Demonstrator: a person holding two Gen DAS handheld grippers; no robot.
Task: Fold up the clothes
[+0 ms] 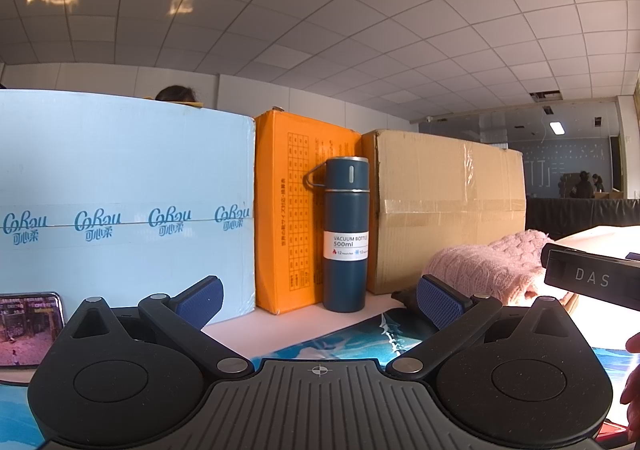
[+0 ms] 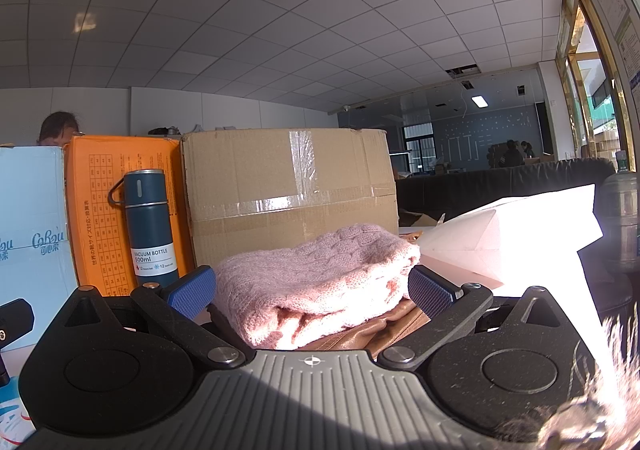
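Observation:
A folded pink knitted sweater [image 2: 316,282] lies on a brown garment [image 2: 376,330], straight ahead of my right gripper [image 2: 312,288]. That gripper is open, its blue pads [image 2: 190,288] standing wide on either side of the sweater's near end without pressing on it. In the left wrist view the same pink sweater [image 1: 488,264] lies to the right, in front of the cardboard box. My left gripper [image 1: 320,300] is open and holds nothing; it faces a dark blue vacuum bottle [image 1: 346,234]. The right gripper's black body [image 1: 592,276] reaches in at that view's right edge.
A light blue carton [image 1: 120,201], an orange box [image 1: 288,209] and a taped cardboard box [image 2: 288,193] line the back of the table. A phone [image 1: 28,326] lies at the left. A blue printed mat [image 1: 360,338] covers the table. A white foam block [image 2: 520,234] stands on the right.

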